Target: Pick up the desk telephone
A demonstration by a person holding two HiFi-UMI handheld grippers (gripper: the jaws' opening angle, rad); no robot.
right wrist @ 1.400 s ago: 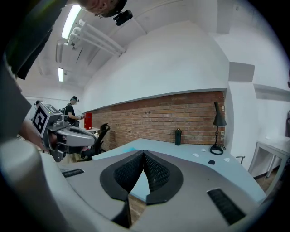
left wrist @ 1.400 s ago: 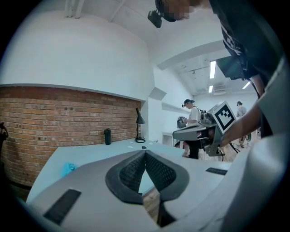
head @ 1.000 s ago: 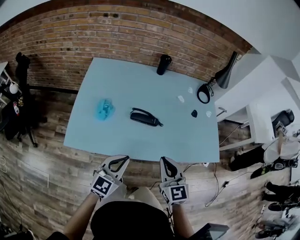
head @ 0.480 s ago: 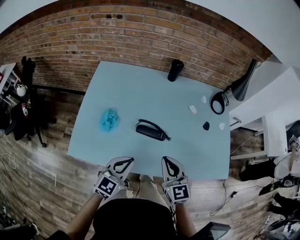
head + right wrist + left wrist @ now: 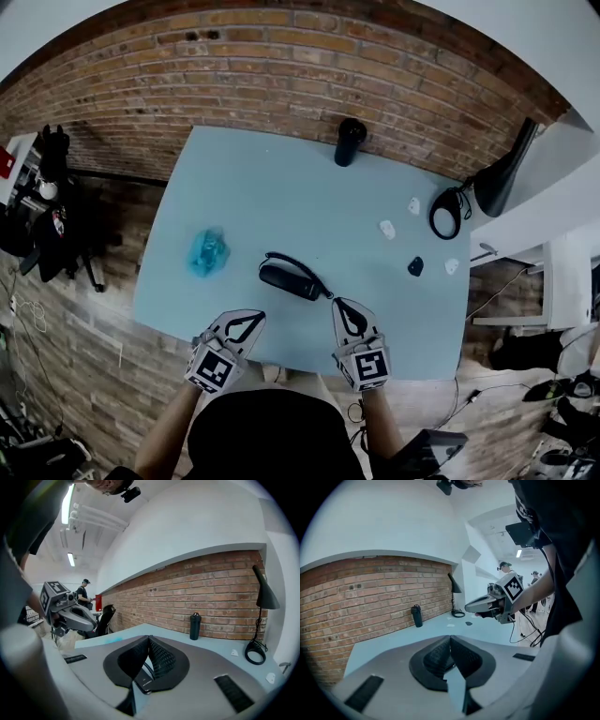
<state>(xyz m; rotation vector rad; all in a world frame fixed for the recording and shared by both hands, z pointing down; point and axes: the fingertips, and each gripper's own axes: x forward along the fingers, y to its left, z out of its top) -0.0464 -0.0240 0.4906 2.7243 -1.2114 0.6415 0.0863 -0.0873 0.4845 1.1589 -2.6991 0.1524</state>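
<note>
The black desk telephone [image 5: 291, 278] lies on the light blue table [image 5: 272, 187], near its front middle, with its cord curling at both ends. My left gripper [image 5: 253, 317] is shut and empty over the table's near edge, short of the phone and to its left. My right gripper [image 5: 340, 303] is also shut and empty, its tip just to the right of the phone's right end. In the right gripper view the phone [image 5: 143, 680] shows just below the closed jaws [image 5: 149, 640]. The left gripper view shows its closed jaws [image 5: 450, 639] with bare table beyond, and the right gripper [image 5: 487, 605] off to the side.
A crumpled blue thing [image 5: 207, 251] lies left of the phone. A black bottle [image 5: 351, 141] stands at the far edge by the brick wall. A black desk lamp [image 5: 502, 178] and several small white and black bits [image 5: 387, 228] sit at the right.
Both grippers have moved forward from in front of the table to over its near edge. The right one now reaches close to the phone's right end. Both stay shut.
</note>
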